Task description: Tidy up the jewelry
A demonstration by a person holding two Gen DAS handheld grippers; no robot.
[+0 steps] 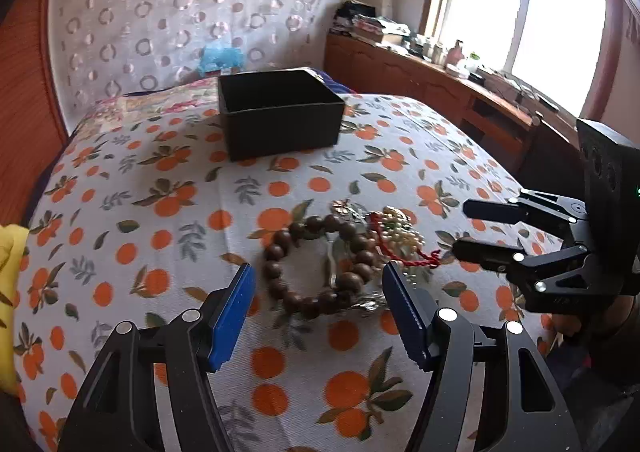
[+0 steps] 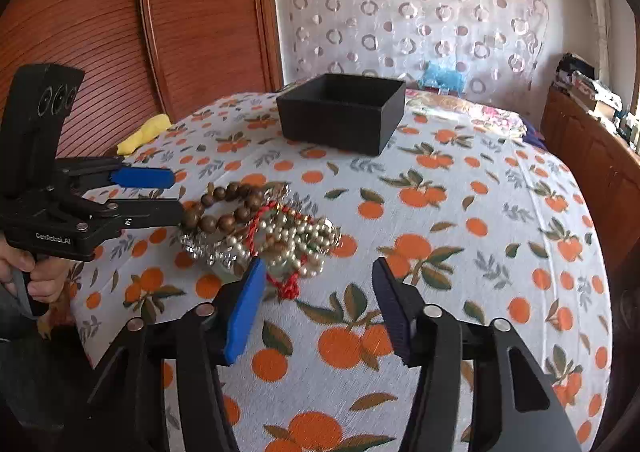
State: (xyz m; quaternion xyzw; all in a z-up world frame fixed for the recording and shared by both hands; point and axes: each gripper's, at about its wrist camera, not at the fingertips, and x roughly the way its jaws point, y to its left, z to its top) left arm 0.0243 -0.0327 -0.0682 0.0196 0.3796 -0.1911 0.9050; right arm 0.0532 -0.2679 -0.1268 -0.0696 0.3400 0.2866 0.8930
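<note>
Setting: a bed covered by a white cloth point(image 1: 168, 180) printed with oranges and leaves; a patterned curtain point(image 2: 420, 12) hangs at the far end.
Jewelry pile: a tangle lies in the middle of the cloth, near both grippers and well short of the box.
Wooden bead bracelet point(image 1: 316, 260): a ring of brown beads on the left of the pile, lying flat.
Pearl strands point(image 2: 304, 240): a heap of pale beads on the right of the pile, touching the bracelet.
Red cord point(image 1: 412, 256): twisted, running through the pearls.
Box point(image 1: 280, 112): black, lidless, upright on the far part of the bed, apart from the pile.
Left gripper point(image 1: 320, 292): jaws spread, hovering over the near side of the bracelet, pressing on nothing.
Right gripper point(image 2: 320, 284): jaws apart, nothing between the pads, the pearls just beyond its left finger.
Hand point(image 2: 36, 272): wrapped around the left gripper's handle.
Yellow cloth point(image 2: 144, 132): at the far left edge of the bed.
</note>
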